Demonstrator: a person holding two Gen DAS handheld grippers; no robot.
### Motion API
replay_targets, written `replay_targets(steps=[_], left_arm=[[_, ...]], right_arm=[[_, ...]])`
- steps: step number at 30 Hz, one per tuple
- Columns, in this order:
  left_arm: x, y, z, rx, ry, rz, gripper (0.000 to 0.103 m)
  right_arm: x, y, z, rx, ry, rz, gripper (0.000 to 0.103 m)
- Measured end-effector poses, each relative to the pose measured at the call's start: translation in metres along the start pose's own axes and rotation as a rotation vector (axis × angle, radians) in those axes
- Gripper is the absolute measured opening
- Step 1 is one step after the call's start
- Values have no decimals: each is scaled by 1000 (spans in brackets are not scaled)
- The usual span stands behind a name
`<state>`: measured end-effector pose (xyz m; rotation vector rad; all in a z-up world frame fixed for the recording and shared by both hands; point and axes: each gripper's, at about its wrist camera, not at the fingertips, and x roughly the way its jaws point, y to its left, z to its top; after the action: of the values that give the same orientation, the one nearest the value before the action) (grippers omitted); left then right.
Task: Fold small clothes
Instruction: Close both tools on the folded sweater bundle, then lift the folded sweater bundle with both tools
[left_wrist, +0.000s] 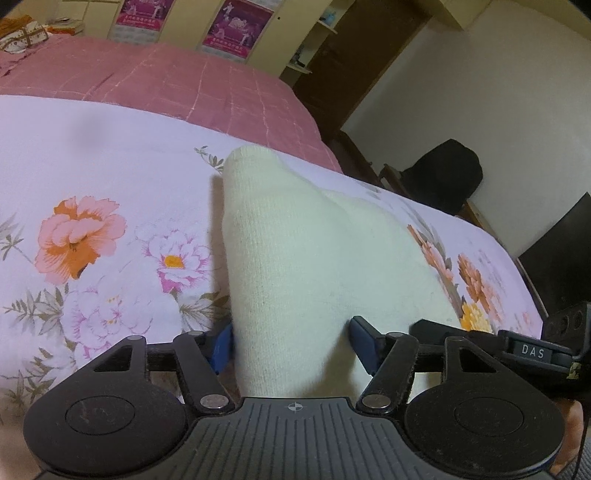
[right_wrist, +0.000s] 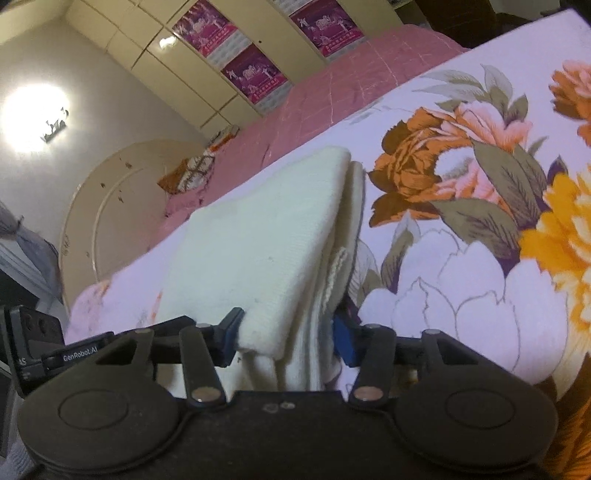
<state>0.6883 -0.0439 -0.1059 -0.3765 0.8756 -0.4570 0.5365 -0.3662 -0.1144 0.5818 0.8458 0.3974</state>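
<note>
I count 1 cream garment (left_wrist: 295, 236) on the floral sheet (left_wrist: 92, 155), folded into at least 2 layers at its near edge in my right view. I have 2 grippers, left (left_wrist: 291, 345) and right (right_wrist: 286, 339), each with 2 blue pads (left_wrist: 364, 347). 1 pink quilt (left_wrist: 147, 74) lies along the far edge. 3 purple posters (right_wrist: 255, 75) hang on the cabinets. 1 lamp (right_wrist: 33, 122) glows.

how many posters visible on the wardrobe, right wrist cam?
3. One upper left, one below and to its right, one further right near the top edge. All sit on the wardrobe doors; more may lie outside the frame.
</note>
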Motion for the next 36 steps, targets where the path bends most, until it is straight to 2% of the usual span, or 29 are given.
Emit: replay_targets(steps=[2,6,8,11,14,19,25,32,36], left_arm=[[1,-2,0,8,-3,10,65],[2,-9,-2,40,-16,38,61],[2,-16,-4,60,-22,44,50],[-2,-23,-5,80,-38,38,34],[-9,-30,-7,124,-55,53,31],[-29,-32,-4,134,-73,47,30],[-70,-33,-6,175,-118,48,30],[-142,6,-8,167,-162,51,30],[-184,38,-10,162,-168,85,30]], right_arm=[[5,4,2,-6,-2,-5,54],[11,18,3,-66,-3,-62,50],[12,24,1,-102,-6,-94,47],[10,35,-4,-150,-25,-133,38],[9,50,-7,-213,-45,-175,30],[6,69,-8,-277,-76,-215,28],[-6,106,-12,-364,-117,-218,28],[-4,165,-28,-424,-138,-196,28],[7,208,-43,-447,-131,-168,28]])
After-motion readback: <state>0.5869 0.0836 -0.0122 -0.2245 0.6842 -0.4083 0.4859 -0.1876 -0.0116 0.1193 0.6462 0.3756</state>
